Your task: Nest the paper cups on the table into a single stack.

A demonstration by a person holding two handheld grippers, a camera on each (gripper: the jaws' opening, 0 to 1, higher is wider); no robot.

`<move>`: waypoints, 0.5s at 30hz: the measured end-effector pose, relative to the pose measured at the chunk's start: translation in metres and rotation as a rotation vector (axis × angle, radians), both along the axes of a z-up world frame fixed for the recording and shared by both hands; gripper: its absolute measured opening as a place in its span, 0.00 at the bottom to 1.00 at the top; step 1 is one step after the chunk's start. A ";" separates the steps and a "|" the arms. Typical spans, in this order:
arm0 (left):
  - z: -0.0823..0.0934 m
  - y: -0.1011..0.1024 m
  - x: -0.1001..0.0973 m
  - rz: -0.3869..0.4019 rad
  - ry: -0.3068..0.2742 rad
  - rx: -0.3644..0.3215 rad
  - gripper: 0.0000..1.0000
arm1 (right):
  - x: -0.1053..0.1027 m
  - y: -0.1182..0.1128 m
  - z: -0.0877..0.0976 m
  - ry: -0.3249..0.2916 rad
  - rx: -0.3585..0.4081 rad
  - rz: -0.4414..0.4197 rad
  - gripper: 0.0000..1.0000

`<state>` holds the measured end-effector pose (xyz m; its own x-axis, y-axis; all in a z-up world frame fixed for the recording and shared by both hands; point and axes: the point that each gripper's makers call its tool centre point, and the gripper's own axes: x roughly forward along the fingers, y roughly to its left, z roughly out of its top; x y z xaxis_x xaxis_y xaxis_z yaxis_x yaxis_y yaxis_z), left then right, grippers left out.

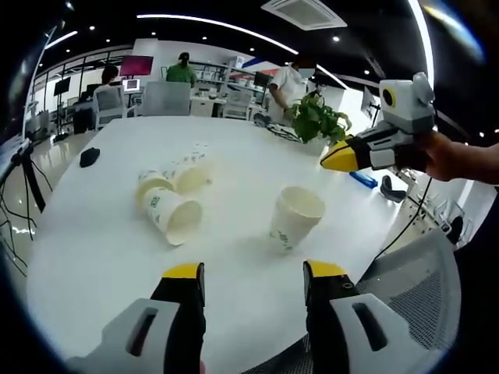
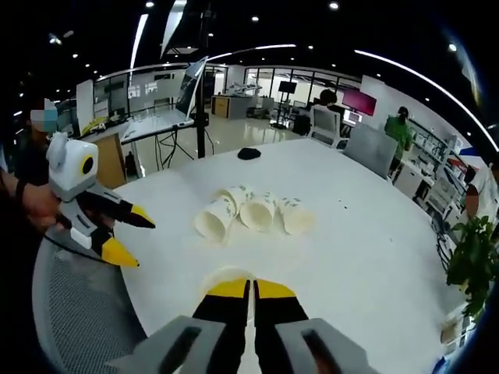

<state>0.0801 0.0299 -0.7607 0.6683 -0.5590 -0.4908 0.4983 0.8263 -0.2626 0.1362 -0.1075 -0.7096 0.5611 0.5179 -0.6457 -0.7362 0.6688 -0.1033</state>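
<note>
Left gripper view. Left gripper (image 1: 253, 273): at 6 o'clock, jaws spread wide with yellow tips, nothing between them, poised over the near edge of the white table (image 1: 101, 249). Upright paper cup (image 1: 294, 217): just past 12 o'clock from the jaw gap, standing alone, mouth up. Lying cups (image 1: 173, 201): toward 10 o'clock, a cluster of three on their sides, touching or nearly so, mouths facing this way; whether any is partly nested I cannot tell. Right gripper (image 1: 366, 149): at 2 o'clock, held in a hand above the far table edge, its yellow tip showing no gap. Potted plant (image 1: 316, 122): beyond it at 1 o'clock. Dark object (image 1: 90, 157): far left of the table, at 10 o'clock.

Right gripper view. Right gripper (image 2: 251, 290): at 6 o'clock, jaws pressed together, gripping nothing. The upright cup's rim (image 2: 226, 276) peeks out just behind the tips. Lying cups (image 2: 253, 211): three in a row at 12 o'clock, well apart from the upright cup. Left gripper (image 2: 129, 238): at 9 o'clock, jaws parted, empty.

Progress, judged: no single stack formed; all four cups remain to be gathered and nested.
</note>
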 end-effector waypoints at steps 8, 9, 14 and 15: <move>0.001 -0.002 -0.001 -0.002 0.001 0.001 0.50 | -0.002 -0.002 -0.005 0.012 -0.001 -0.007 0.00; 0.001 -0.002 -0.001 -0.003 0.001 0.002 0.50 | -0.003 -0.002 -0.007 0.014 -0.001 -0.007 0.00; 0.002 -0.002 -0.002 -0.003 0.001 0.001 0.50 | -0.004 -0.003 -0.012 0.022 -0.003 -0.011 0.01; 0.002 -0.002 -0.002 -0.003 0.002 0.002 0.50 | -0.004 -0.003 -0.012 0.024 -0.003 -0.014 0.02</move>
<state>0.0780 0.0275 -0.7583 0.6658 -0.5596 -0.4934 0.4999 0.8256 -0.2617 0.1318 -0.1110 -0.7220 0.5526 0.5080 -0.6607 -0.7291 0.6788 -0.0878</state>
